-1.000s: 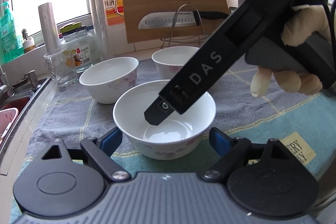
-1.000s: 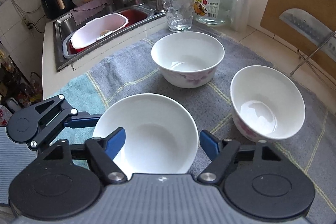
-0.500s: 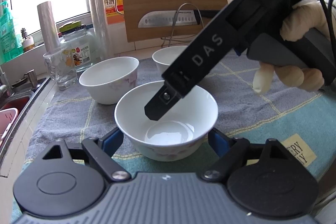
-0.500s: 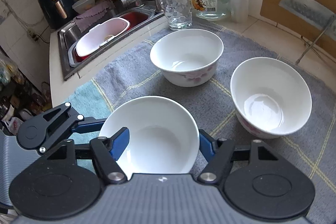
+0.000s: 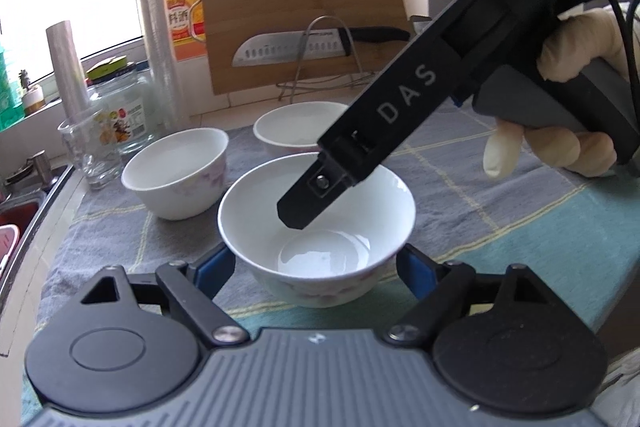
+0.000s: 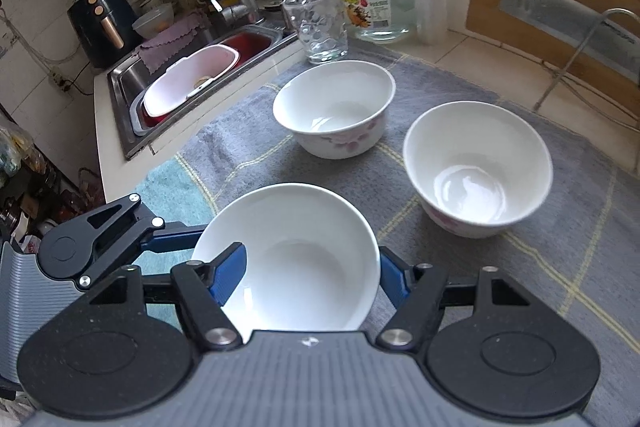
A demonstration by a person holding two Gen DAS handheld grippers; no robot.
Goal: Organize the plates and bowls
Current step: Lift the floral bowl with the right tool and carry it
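The front bowl (image 5: 360, 219) is set upright on the cloth (image 5: 460, 195) and is clamped by the left gripper (image 5: 316, 263), whose blue pads are pressed against its outer wall on opposite sides. The right gripper (image 6: 312, 275) is held over the same bowl by a gloved hand (image 5: 560, 147). Its jaws are spread wide and nothing is gripped by them. One finger is dipped inside the front bowl's rim without its floor being touched, and the other is seen just outside the rim. A second bowl (image 5: 176, 183) is placed beyond the front bowl, toward the sink (image 6: 132, 99), and is apart from it. A third bowl (image 5: 296, 131) is placed beyond the front bowl, toward the cutting board (image 5: 300, 23). A glass (image 5: 88, 155) is stood farther from the front bowl than the second bowl, by the sink's edge.
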